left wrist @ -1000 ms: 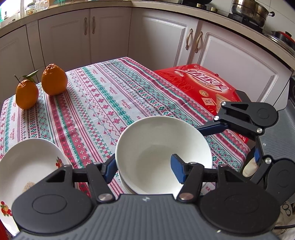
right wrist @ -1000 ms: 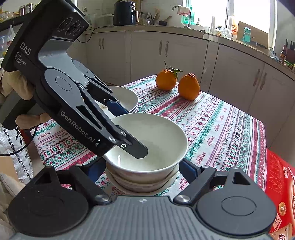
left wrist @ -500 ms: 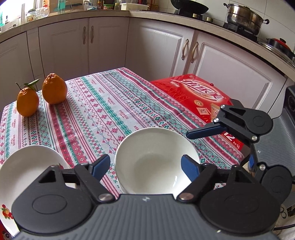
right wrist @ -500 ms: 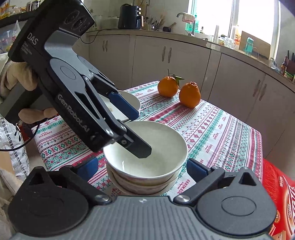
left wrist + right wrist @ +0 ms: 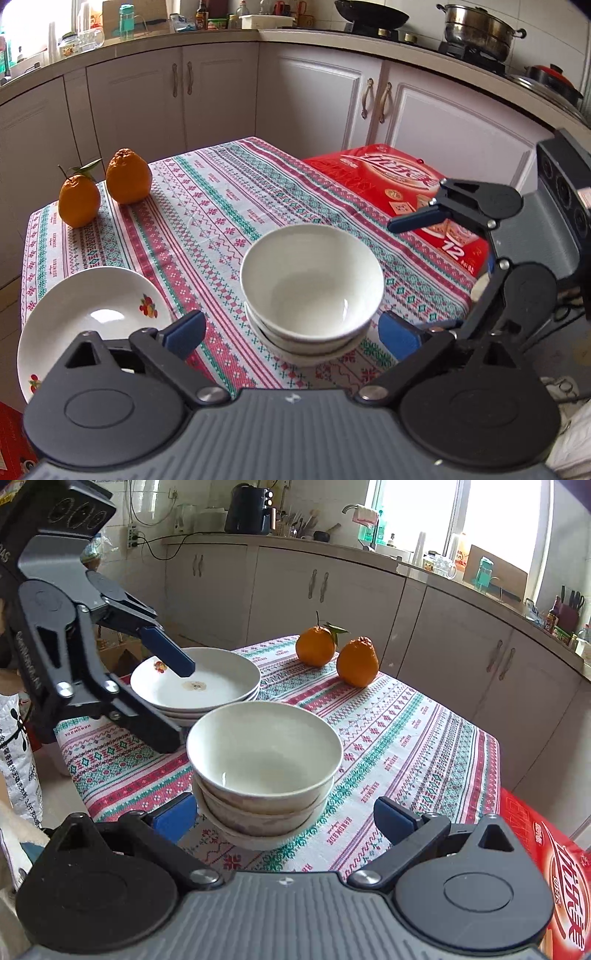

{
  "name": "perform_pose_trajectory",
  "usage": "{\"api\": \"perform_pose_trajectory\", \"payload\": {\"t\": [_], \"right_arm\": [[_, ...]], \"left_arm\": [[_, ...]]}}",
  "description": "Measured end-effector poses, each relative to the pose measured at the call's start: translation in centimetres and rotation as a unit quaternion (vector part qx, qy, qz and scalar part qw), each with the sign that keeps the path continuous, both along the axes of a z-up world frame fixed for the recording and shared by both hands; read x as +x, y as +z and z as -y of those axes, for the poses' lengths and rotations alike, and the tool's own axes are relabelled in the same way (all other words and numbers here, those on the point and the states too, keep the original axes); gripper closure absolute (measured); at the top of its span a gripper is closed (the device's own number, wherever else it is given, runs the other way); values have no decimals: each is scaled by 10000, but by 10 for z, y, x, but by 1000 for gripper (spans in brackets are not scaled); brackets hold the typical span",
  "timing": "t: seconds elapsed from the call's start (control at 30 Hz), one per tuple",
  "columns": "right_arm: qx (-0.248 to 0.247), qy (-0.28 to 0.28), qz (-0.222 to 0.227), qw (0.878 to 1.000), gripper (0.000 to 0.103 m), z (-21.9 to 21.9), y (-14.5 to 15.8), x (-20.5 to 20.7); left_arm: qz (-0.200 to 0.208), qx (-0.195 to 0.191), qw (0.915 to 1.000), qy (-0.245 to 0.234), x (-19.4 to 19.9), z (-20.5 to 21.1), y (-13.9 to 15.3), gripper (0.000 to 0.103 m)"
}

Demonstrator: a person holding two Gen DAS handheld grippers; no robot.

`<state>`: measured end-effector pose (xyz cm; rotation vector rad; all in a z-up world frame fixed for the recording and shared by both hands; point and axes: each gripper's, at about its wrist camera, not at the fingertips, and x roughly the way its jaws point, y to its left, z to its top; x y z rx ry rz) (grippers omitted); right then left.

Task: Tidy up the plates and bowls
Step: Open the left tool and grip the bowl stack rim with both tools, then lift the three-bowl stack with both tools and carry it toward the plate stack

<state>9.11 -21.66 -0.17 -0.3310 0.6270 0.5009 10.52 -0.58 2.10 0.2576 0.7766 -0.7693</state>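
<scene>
Left wrist view: my left gripper (image 5: 291, 330) has its blue-padded jaws spread wide, empty, on either side of the stack of white glazed ceramic bowls (image 5: 312, 280) without touching it. The stack of nested bowls stands upright on the red, green and white patterned tablecloth (image 5: 221, 206), near the table's front edge. To the stack's left, apart from it, sits the stack of shallow white plates with small fruit motifs (image 5: 92, 314), partly hidden behind my left jaw. Two orange citrus fruits (image 5: 105, 188), one with a stem and leaves, stand side by side at the far left corner of the cloth, well apart from the dishes. A red printed cardboard carton (image 5: 399, 188) lies past the table's right edge.

Right wrist view: my right gripper (image 5: 282, 818) is likewise spread wide and holds nothing, its jaws flanking the base of the bowl stack (image 5: 264, 755) with a gap on each side. At least three bowls can be counted in the stack. The left gripper (image 5: 162, 686) appears at upper left, one blue pad (image 5: 168, 651) hanging over the plate stack (image 5: 207, 679), which lies just behind the bowls. The fruits (image 5: 338, 651) stand farther back on the cloth (image 5: 406, 738).
</scene>
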Motion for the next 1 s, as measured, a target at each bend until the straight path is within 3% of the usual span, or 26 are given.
{"api": "perform_pose_trajectory", "payload": {"t": [0.3,0.6,0.83,1.0], "right_arm": [[-175,-304,-734,9967,0,15,-47,9],[-10,-124,-1108,9938,0,15,-65,28],[13,262,-1244,9919,0,7,-73,46],[-10,527,-1230,9910,0,8,-73,50]], "left_arm": [[-519,325,9981,-117,-11,5,-60,2],[-737,406,9959,-320,11,18,-88,2],[-358,896,9929,-692,8,27,-93,0],[-141,674,9954,-664,2,19,-95,0]]}}
